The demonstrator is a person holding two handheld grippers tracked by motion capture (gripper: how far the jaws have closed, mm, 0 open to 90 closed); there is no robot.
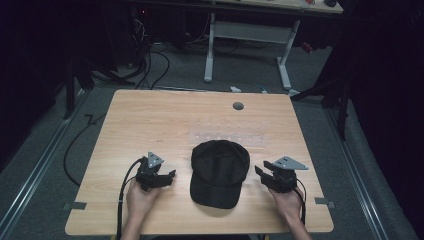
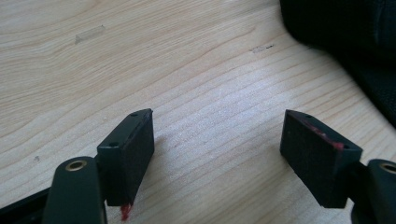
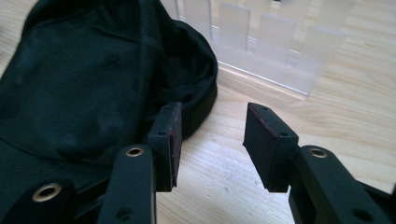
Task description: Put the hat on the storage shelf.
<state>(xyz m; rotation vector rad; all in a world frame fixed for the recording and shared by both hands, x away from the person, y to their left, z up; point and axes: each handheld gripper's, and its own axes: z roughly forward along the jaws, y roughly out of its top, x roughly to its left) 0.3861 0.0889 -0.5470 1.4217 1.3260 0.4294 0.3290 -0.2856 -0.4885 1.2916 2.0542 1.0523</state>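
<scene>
One black cap [image 1: 219, 172] lies flat on the wooden table [image 1: 150, 120], between the left gripper [image 1: 168, 176] and the right gripper [image 1: 262, 173], with a clear plastic rack [image 1: 227, 132] just behind it. Both grippers have their jaws apart with nothing between them. The cap looks light and floppy, its brim probably stiffer; that brim or the crown's edge seems the best place to pinch.

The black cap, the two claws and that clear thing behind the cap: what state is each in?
Black cap: lying flat on the table, crown up, brim toward the person, not gripped.
Left claw: open, nothing between its jaws.
Right claw: open, beside the cap.
Clear plastic rack: standing behind the cap, empty.
</scene>
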